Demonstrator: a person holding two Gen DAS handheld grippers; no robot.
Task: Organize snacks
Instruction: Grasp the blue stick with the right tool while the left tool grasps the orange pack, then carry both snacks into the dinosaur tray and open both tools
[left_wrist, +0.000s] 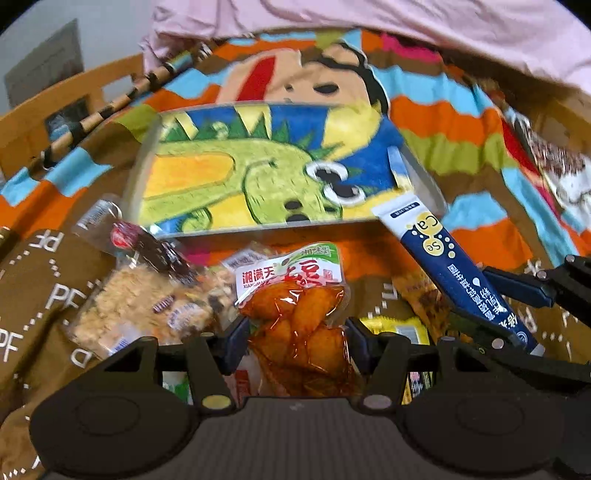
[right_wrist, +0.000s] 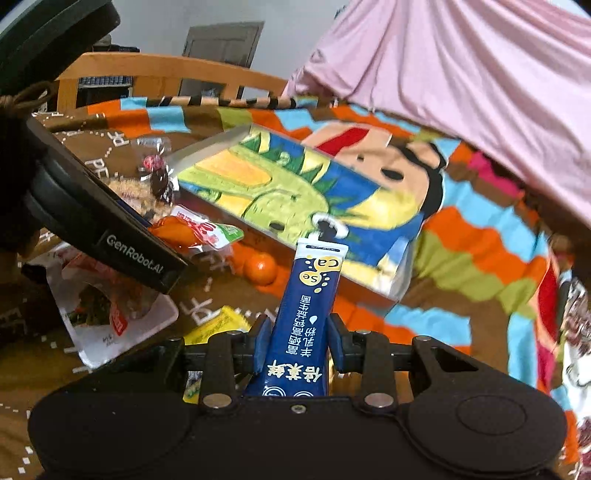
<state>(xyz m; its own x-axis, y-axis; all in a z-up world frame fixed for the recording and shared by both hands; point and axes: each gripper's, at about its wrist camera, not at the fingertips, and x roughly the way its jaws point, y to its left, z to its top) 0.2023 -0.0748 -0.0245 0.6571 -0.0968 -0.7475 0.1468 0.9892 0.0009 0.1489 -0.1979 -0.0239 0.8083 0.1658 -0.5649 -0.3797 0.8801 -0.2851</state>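
Left wrist view: glossy snack packs on a cartoon blanket (left_wrist: 461, 122).
Left gripper (left_wrist: 295, 338) clamps a crinkly orange pouch (left_wrist: 299, 314); right gripper (right_wrist: 298, 341) pinches a slim blue sachet (right_wrist: 306, 314).

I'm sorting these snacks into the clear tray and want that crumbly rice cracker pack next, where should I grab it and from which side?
Grip the rice cracker pack across its flat body near the clear sealed edge at its near end, coming from above. It lies flat on the blanket, partly under a dark candy wrapper, so that near end looks the freest.

A cartoon-printed blanket (left_wrist: 461, 122) lies below pink cloth (right_wrist: 461, 74) and a wooden rail (right_wrist: 166, 68).
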